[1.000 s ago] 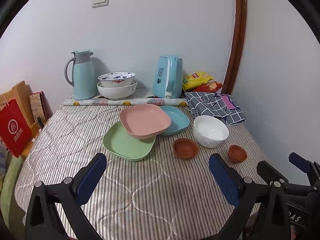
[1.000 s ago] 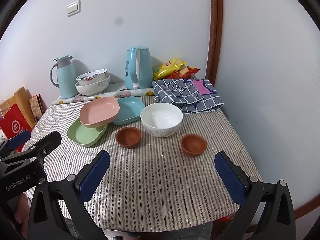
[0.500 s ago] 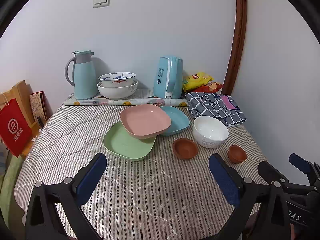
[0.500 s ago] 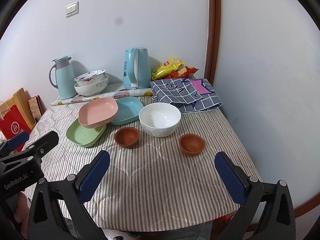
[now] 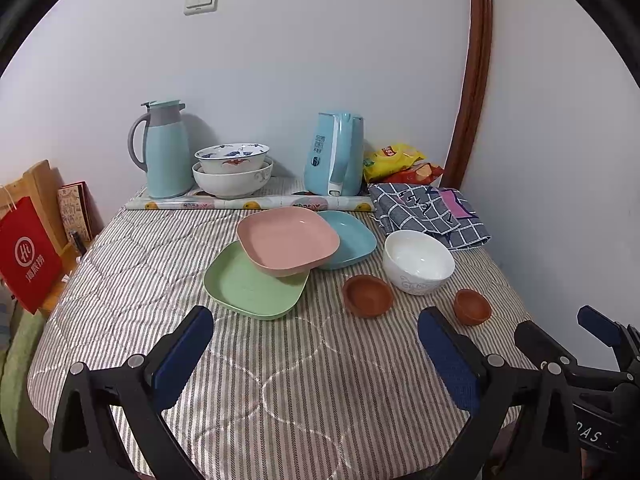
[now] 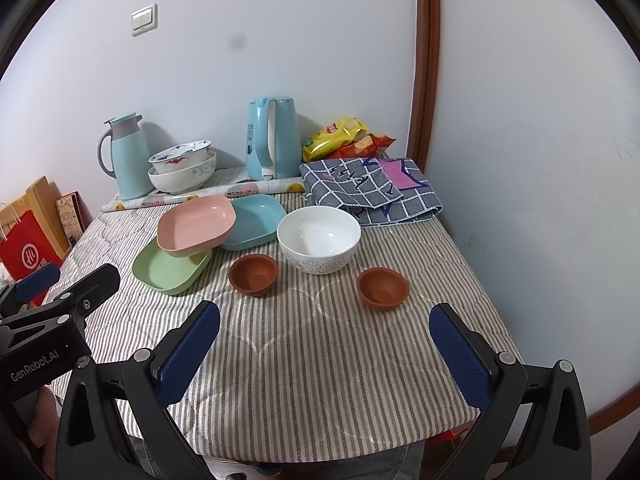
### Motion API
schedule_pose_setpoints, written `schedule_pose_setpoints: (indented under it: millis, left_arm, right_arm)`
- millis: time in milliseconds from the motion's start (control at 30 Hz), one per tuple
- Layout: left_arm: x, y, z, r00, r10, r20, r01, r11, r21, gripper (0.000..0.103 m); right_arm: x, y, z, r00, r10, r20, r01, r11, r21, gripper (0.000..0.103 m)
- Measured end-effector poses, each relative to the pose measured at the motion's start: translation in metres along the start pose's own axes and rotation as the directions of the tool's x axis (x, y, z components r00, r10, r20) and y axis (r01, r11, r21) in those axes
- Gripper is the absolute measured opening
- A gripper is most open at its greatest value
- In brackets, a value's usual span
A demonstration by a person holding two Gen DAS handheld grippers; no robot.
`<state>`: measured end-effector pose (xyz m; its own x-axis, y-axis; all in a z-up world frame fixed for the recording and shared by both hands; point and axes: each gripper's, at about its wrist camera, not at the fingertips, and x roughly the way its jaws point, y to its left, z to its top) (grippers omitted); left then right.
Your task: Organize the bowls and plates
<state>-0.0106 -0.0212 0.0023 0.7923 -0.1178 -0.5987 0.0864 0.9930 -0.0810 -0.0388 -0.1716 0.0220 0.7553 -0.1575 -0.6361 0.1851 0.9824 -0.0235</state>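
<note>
Both the left gripper (image 5: 316,344) and right gripper (image 6: 324,340) hung wide and empty over the table's (image 6: 320,380) near edge, the right one nearer the small brown bowl (image 6: 382,288) ahead, the plates (image 5: 288,246) lying further left.

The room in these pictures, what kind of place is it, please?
Probably a home, perhaps a small dining corner: a table under a striped quilted cloth stands against the wall, with an electric kettle, a thermos jug and snack bags at its back.
</note>
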Motion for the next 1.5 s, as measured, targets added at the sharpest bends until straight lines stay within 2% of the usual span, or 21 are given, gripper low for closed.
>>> schedule_pose_setpoints:
  millis: [1133,1500]
  left_arm:
    - [0.001,0.002,0.003,1.000,0.000,-0.001,0.000,1.000,-0.009,0.103]
    - [0.023,0.009,0.012,0.999,-0.017,-0.032,0.016,0.999,-0.030,0.103]
  right_arm:
    - [-0.001,-0.001,0.001,1.000,-0.006,0.003,0.006,1.000,0.010,0.103]
    - [0.014,-0.006,0.005,1.000,-0.014,-0.020,0.015,1.000,0.020,0.103]
